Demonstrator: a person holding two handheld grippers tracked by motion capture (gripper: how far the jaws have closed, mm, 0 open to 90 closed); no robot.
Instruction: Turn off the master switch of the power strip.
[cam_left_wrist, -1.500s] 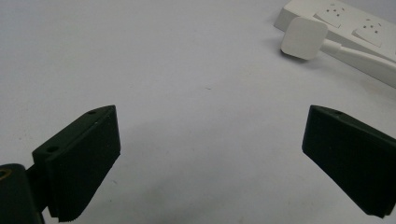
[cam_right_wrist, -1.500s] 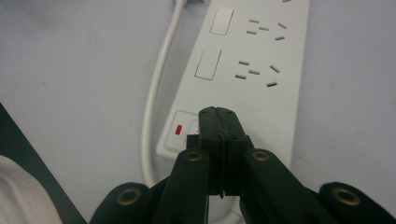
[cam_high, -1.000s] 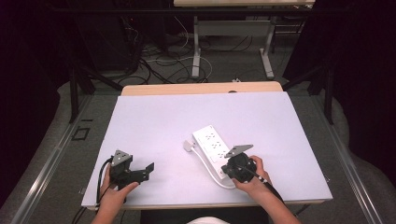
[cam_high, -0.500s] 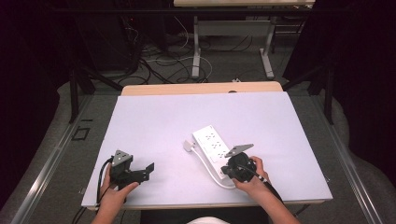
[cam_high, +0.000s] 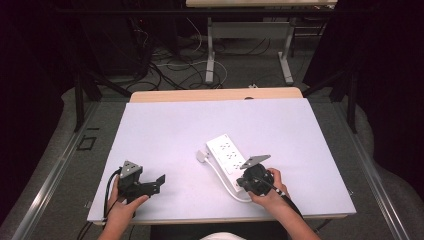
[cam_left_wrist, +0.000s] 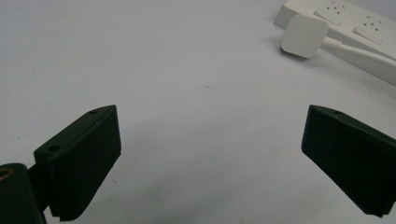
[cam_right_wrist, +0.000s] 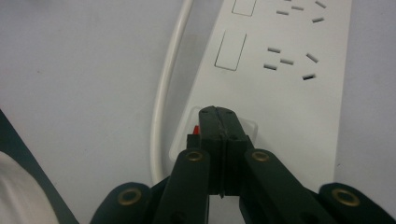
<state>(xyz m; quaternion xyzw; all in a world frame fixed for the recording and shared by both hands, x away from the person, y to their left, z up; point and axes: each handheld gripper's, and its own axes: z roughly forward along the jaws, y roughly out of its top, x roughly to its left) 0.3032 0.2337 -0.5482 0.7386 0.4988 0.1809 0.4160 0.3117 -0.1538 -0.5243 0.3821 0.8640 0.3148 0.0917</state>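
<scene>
Two grippers at the near edge of the table (cam_high: 150, 125). Right gripper (cam_right_wrist: 218, 112) pressed together, tips on the red switch (cam_right_wrist: 196, 129) at the near end of the power strip (cam_high: 227, 152). Left gripper (cam_left_wrist: 208, 163) spread wide, empty. Could slip off the switch or shove the unheld strip. No containers seen.

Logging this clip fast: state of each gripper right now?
Left gripper: open, empty, over bare table.
Right gripper: jaws shut together, tips at the power strip's switch, gripping nothing.
</scene>
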